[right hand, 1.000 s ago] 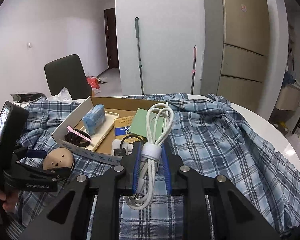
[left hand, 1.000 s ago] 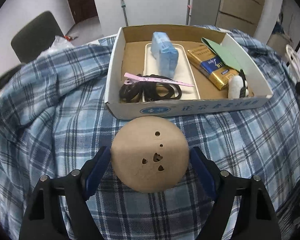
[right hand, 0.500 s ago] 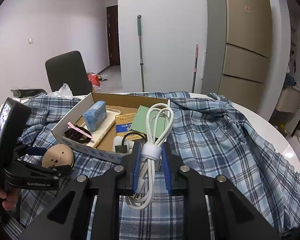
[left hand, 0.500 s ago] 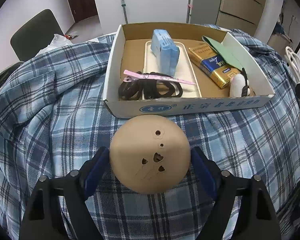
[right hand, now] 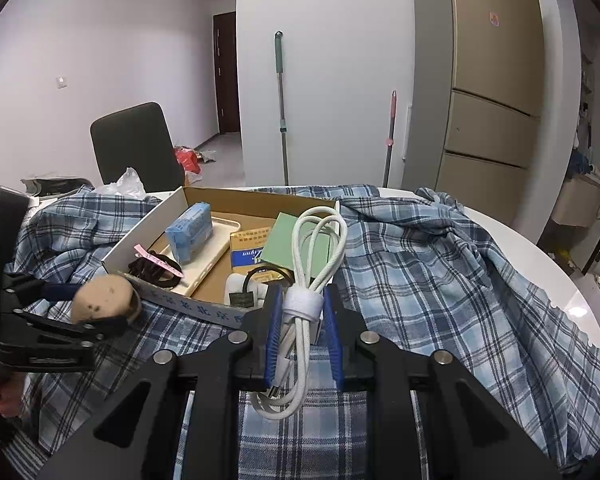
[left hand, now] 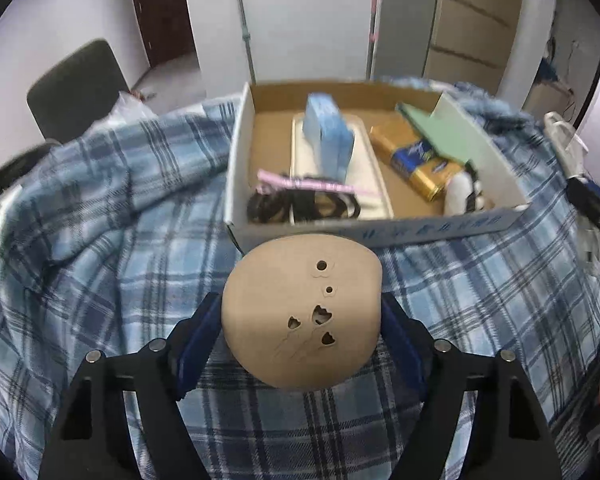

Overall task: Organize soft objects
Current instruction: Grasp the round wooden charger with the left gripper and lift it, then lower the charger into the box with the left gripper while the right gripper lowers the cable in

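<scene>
My left gripper [left hand: 302, 316] is shut on a round tan sponge puff [left hand: 302, 312] with small cut-out holes and holds it just in front of the near wall of a cardboard box [left hand: 380, 232]. The puff also shows in the right wrist view [right hand: 102, 298], beside the box [right hand: 180, 304]. My right gripper [right hand: 302, 308] is shut on a coiled white cable [right hand: 306, 280] bound with a white strap, held near the box's right front corner. The box holds a blue packet [left hand: 328, 136], a white tray [left hand: 376, 184], black hair ties [left hand: 300, 206], a pink clip [left hand: 312, 184], a gold box [left hand: 416, 164] and a green card [left hand: 440, 132].
A blue plaid shirt [right hand: 440, 280] covers the round white table [right hand: 560, 280]. A dark chair [right hand: 136, 144] stands at the far left. Two mop handles [right hand: 282, 108] lean on the wall. A tan fridge [right hand: 496, 80] stands at the right.
My left gripper has lifted and tilted with the puff, which now overlaps the box's near wall. The right gripper has edged closer to the box with the cable.
</scene>
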Tool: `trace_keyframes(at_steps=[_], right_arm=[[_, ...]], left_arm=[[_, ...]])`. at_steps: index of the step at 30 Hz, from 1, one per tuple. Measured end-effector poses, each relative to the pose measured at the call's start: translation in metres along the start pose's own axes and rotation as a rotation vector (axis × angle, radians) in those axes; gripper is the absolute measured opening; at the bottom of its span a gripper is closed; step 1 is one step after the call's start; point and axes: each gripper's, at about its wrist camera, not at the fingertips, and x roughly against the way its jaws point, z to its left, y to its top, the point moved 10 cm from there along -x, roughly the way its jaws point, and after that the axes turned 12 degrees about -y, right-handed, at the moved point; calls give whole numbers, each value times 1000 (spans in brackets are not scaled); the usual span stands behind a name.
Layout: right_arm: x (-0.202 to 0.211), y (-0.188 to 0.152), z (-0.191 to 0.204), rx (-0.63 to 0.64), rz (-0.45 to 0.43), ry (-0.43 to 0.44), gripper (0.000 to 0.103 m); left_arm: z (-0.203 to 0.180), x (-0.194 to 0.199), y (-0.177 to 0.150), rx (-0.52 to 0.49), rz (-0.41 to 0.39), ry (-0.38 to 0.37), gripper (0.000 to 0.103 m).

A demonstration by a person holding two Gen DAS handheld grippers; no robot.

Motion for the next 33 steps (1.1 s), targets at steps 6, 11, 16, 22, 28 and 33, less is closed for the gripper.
trace_keyframes(at_steps=[6,11,16,22,28,33], right_arm=[[13,7,5,-2,-58,31,20],[27,12,14,-2,-105,92,20],[40,18,19,7,-150,105,20],[61,30,16,-3,-190,131,20],[82,76,2,-21,-198,119,20],[82,132,-15,-75,-179,70,20]], left_arm=[[-14,43,3,-101,-161,43,79],[-45,82,0,-195,-287,35,79],[-71,113,-1,-241,-372,46,79],[-96,152,13,-274,-473,58,79],[-112,192,52,-275,-577,49,79],[-116,214,103,-221,-657,29,80]])
